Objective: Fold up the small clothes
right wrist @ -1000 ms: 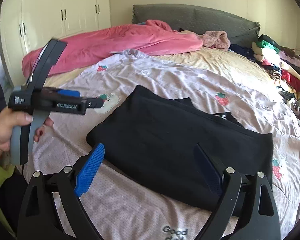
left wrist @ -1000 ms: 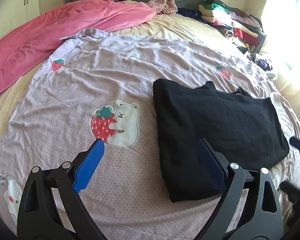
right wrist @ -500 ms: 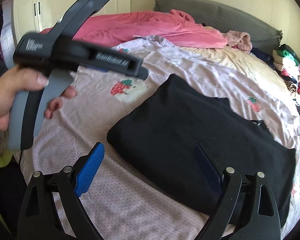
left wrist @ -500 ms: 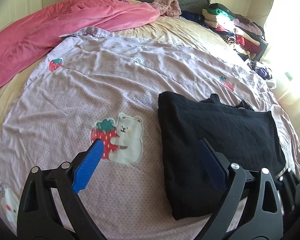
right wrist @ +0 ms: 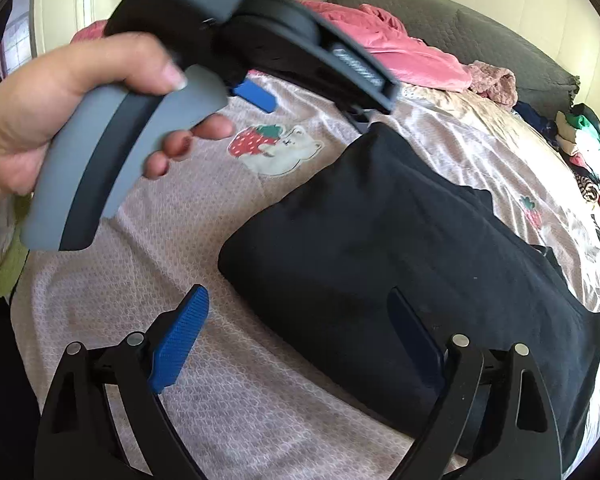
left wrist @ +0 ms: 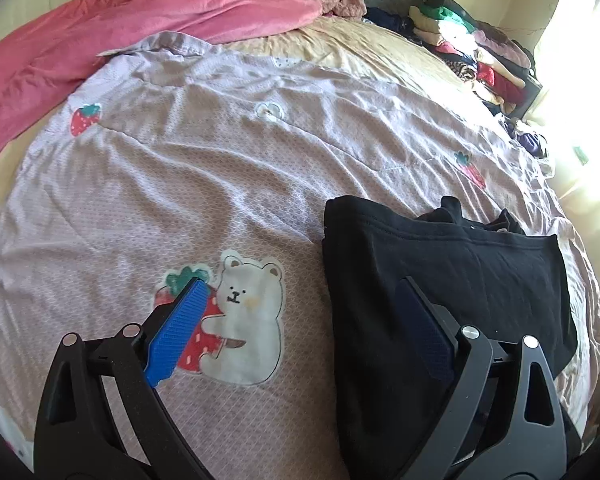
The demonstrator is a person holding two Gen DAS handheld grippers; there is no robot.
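Black garment [left wrist: 452, 280], folded into a thick, roughly rectangular block, several layers deep. Lies flat on the lilac bedspread [left wrist: 220, 184] of the bed, just right of the bear-and-strawberry print [left wrist: 236, 316]. Near and left edges are clean folds; a stitched hem runs across the top layer. At the far edge a bit of loose fabric, possibly the neckline, bunches up and sticks out. In the right wrist view the same block [right wrist: 400, 248] sits diagonally, corners rounded, surface smooth, no wrinkles worth noting.
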